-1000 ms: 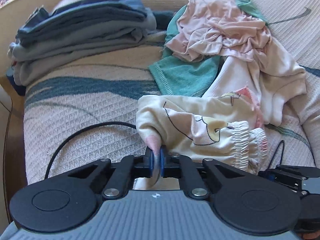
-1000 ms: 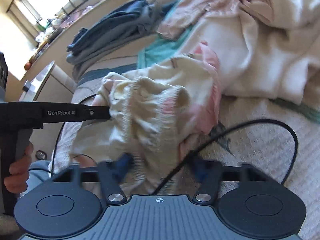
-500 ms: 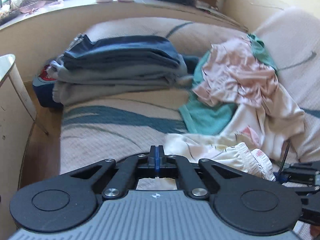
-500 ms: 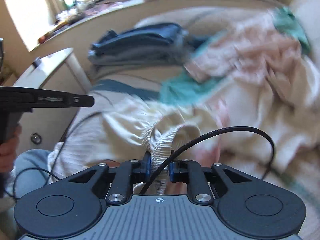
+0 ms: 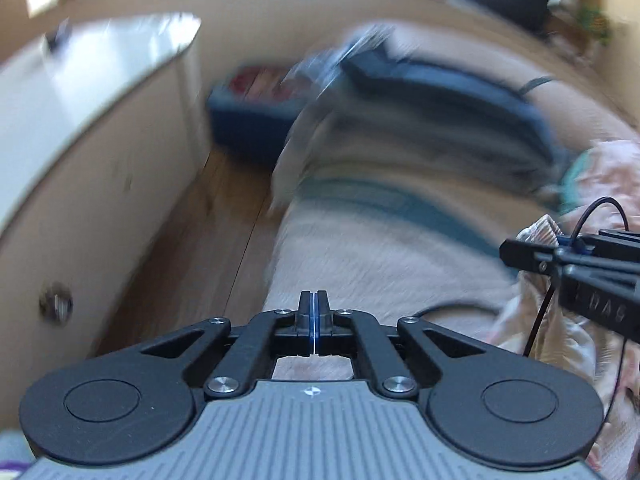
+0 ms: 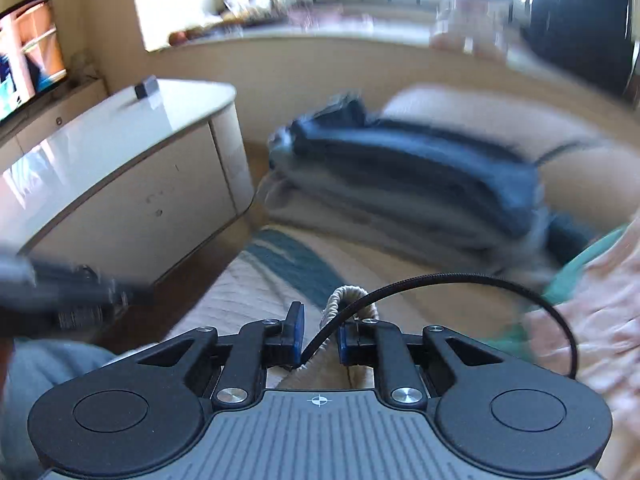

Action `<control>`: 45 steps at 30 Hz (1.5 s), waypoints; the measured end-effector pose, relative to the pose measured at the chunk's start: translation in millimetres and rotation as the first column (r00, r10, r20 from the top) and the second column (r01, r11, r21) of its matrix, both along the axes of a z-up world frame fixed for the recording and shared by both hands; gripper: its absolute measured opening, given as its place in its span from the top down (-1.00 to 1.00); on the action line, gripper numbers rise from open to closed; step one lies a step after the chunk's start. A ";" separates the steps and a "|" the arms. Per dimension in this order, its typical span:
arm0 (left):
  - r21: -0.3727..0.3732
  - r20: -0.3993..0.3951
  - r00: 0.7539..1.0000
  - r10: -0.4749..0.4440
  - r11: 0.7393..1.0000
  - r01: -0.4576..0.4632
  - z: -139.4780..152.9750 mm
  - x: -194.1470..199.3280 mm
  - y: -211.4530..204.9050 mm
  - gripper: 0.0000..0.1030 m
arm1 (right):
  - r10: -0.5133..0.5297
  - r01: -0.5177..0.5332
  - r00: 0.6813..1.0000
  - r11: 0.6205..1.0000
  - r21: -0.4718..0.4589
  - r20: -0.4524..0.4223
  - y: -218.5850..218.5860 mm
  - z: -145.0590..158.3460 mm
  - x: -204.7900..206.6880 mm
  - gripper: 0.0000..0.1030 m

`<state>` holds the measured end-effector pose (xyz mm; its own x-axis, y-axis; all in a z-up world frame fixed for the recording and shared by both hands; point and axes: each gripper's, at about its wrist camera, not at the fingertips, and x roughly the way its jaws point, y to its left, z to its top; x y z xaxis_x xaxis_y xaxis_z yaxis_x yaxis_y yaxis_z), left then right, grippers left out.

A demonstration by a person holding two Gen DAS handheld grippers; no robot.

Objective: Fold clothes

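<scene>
A folded stack (image 6: 404, 176) sits at the bed's far end — I judge that done. My right tool (image 6: 319, 340) pinches cream shorts (image 6: 352, 304); left tool (image 5: 315, 322) shut, empty — the pile (image 6: 600, 300) remains.

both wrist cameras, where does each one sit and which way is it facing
Left wrist: rides on the left gripper, looking down over its shut jaws at the sofa edge and floor; the right gripper juts in.
Right wrist: rides on the right gripper, clamped on a cream waistband, facing the cabinet; the left gripper enters blurred.
Shared: the folded stack, sofa and cabinet.
</scene>
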<state>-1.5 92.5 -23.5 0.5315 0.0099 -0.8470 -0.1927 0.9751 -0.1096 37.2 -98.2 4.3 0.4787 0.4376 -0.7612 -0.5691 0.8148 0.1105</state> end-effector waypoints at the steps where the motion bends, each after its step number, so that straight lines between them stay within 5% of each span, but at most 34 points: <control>1: -0.021 -0.024 1.000 0.006 1.000 -0.007 -6.9 1.9 4.7 0.98 | -0.008 0.008 0.999 1.000 0.002 -0.033 4.0 -8.3 4.4 0.64; 4: -0.122 -0.066 0.998 -0.010 0.992 0.002 -21.8 7.7 13.5 0.98 | -0.040 0.037 0.997 0.999 -0.034 -0.061 5.0 -27.8 4.1 0.59; 8: -0.194 -0.095 0.995 0.011 0.981 -0.030 -33.3 12.0 19.4 0.86 | -0.089 0.088 0.995 0.996 -0.018 -0.049 -10.3 -27.4 -8.7 0.26; 12: -0.240 -0.069 0.998 0.012 0.970 -0.028 -31.3 7.8 26.7 0.13 | -0.089 0.090 0.996 0.996 -0.019 0.010 -23.8 -2.2 -30.5 -0.14; 16: -0.330 -0.064 0.996 0.062 0.941 -0.079 -33.1 5.6 43.3 0.10 | -0.088 0.088 0.996 0.996 0.001 0.022 -39.1 18.5 -53.8 -0.21; 22: -0.426 -0.088 0.989 0.119 0.893 -0.145 -39.6 4.9 62.9 0.04 | -0.115 0.123 0.989 0.988 0.089 -0.091 -59.5 18.7 -96.0 -0.41; 30: -0.409 0.076 0.996 -0.056 0.909 0.083 -7.1 -3.1 28.4 -0.21 | -0.306 0.304 0.951 0.951 -0.060 -0.035 -107.6 22.1 -149.2 -0.47; 34: -0.345 0.113 0.982 -0.148 0.921 0.179 2.1 -8.5 5.4 -0.30 | -0.451 0.457 0.889 0.883 -0.104 0.075 -168.5 57.2 -163.9 -0.47; 40: -0.325 0.112 0.970 -0.217 0.914 0.242 4.3 -7.3 -14.4 -0.30 | -0.662 0.721 0.684 0.676 -0.152 0.307 -261.3 129.5 -198.5 -0.51; 45: -0.345 0.111 0.955 -0.275 0.891 0.296 4.4 -0.5 -32.5 -0.30 | -0.696 0.788 0.614 0.562 -0.250 0.372 -288.0 142.6 -240.1 -0.56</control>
